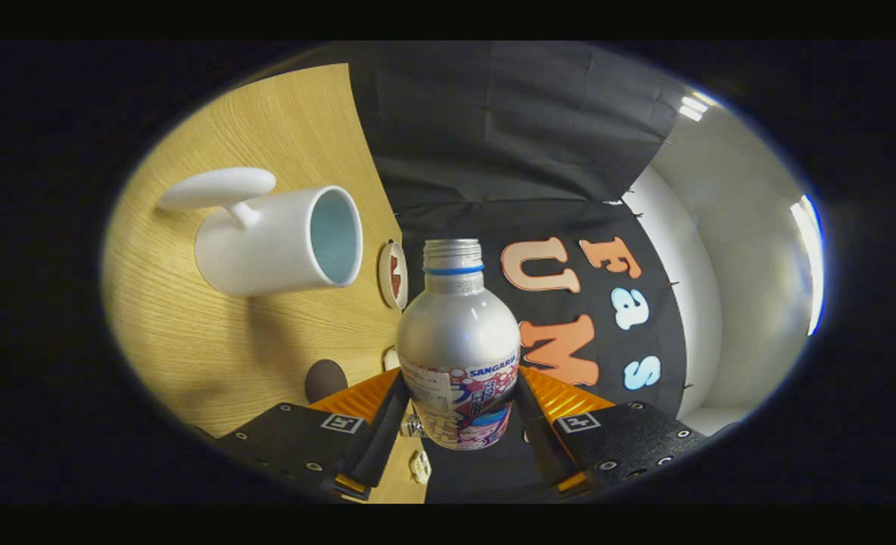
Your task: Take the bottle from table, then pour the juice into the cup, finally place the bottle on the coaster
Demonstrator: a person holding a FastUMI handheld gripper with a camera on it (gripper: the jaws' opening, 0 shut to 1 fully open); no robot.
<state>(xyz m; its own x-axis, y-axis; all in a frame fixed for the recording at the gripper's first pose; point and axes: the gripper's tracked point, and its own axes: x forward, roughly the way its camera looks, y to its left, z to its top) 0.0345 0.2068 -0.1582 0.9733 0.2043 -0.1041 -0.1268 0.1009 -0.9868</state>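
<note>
A silver bottle (459, 341) with a printed label and an uncapped threaded neck sits between my fingers, and my gripper (459, 393) is shut on its lower body. The view is rolled sideways, so the wooden table (213, 356) stands like a wall on the left. A white cup (278, 238) with a wide handle rests on that table, its pale blue inside facing the bottle's neck. The bottle's mouth is beside and slightly past the cup's rim, apart from it. A round coaster (393, 275) with a red mark lies on the table just beyond the cup.
A dark round spot (325, 380) and a small pale object (392, 358) sit on the table close to my left finger. The black cloth wall hangs behind the bottle, with a white wall further right.
</note>
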